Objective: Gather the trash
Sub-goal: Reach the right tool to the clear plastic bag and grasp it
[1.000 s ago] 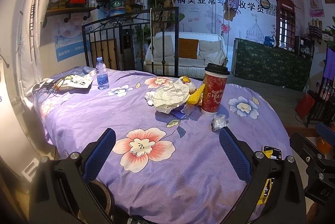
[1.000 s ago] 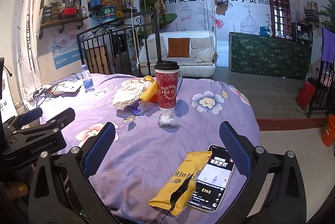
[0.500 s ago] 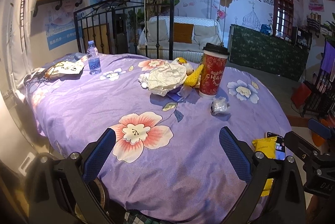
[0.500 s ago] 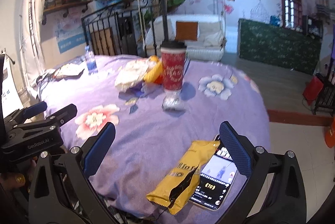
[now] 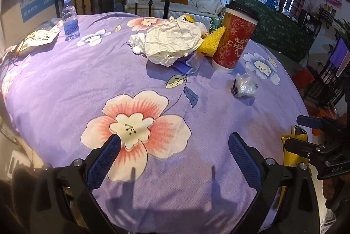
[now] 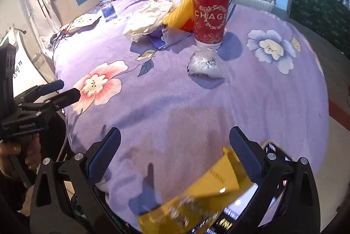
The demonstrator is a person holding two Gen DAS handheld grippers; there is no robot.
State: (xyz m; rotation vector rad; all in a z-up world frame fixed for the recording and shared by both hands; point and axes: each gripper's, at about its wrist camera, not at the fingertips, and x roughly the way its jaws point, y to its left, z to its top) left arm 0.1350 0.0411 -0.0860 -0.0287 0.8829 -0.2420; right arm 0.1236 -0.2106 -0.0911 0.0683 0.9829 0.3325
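Two fisheye views look forward from low over a purple flowered tablecloth [image 5: 65, 85] toward the room's back wall. The right view sits closer to the red cup [image 6: 210, 13], apparently; its near edge is blurred. Both share the cup and crumpled paper [image 5: 172, 41].

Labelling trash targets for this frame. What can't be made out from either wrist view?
- Yellow snack bag: motion-blurred in right wrist view; print unreadable.
- Phone: mostly under the bag and the right gripper's finger; screen illegible.
- Items behind crumpled paper and red cup: only yellow foam net edges show.
- Clear wrapper: contents too small to identify.
- No bin visible in either view.
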